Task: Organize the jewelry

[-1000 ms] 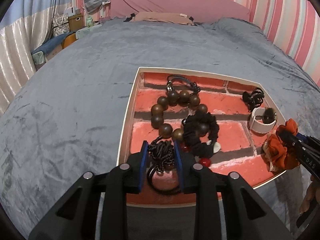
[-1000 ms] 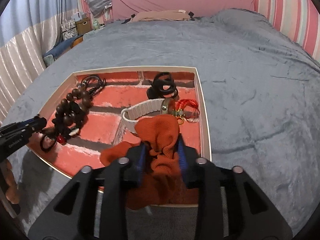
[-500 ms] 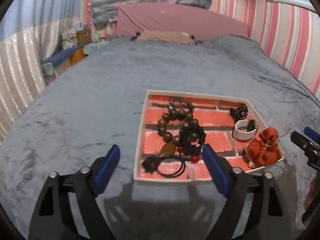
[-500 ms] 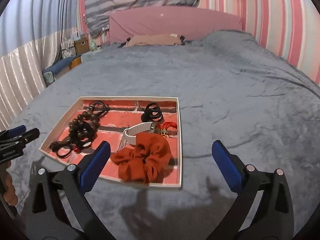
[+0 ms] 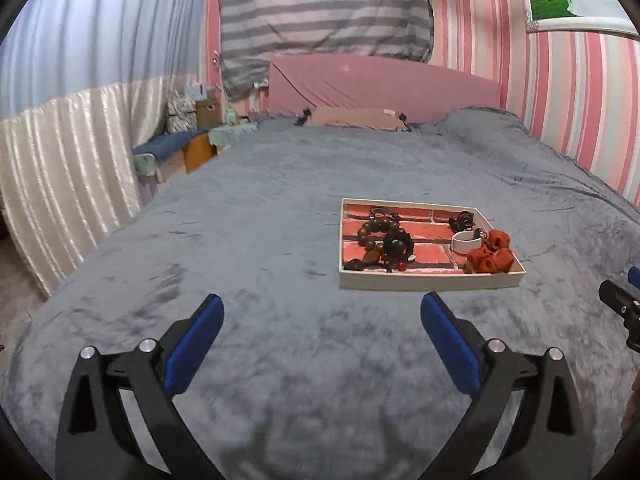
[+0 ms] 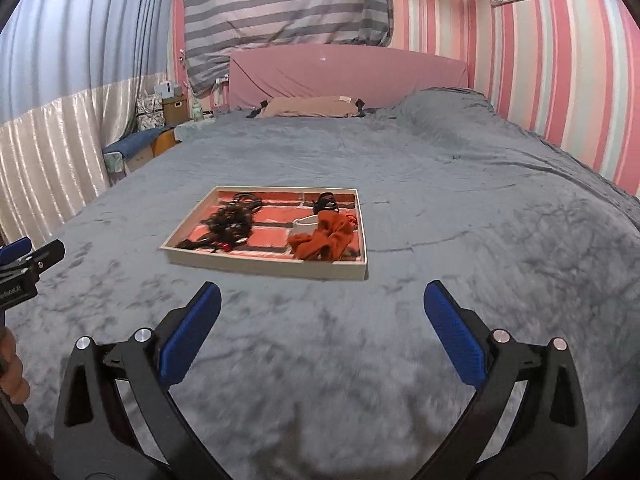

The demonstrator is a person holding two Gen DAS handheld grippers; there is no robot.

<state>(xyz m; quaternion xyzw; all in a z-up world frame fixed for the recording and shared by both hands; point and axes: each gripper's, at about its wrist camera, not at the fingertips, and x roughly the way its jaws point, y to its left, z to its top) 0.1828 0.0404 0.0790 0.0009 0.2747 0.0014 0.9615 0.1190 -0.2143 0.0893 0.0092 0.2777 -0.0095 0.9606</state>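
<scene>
A shallow white tray [image 5: 428,281] with a red brick-pattern floor lies on the grey bed; it also shows in the right wrist view [image 6: 264,266]. In it lie a brown bead bracelet [image 5: 367,237], black hair ties [image 5: 398,242], a white band [image 5: 466,243] and an orange scrunchie [image 5: 490,257], which also shows in the right wrist view [image 6: 324,238]. My left gripper [image 5: 322,310] is open and empty, well back from the tray's near edge. My right gripper [image 6: 322,298] is open and empty, also short of the tray.
The grey blanket [image 5: 260,220] covers the whole bed. A pink headboard [image 5: 384,84] and a tan pillow [image 5: 356,117] are at the far end. Boxes and a blue bench [image 5: 176,148] stand at the left. Striped walls close the right side.
Both grippers let go of the items they held in the tray, opened wide and pulled back and up from the tray. The hair tie and scrunchie stay in the tray.
</scene>
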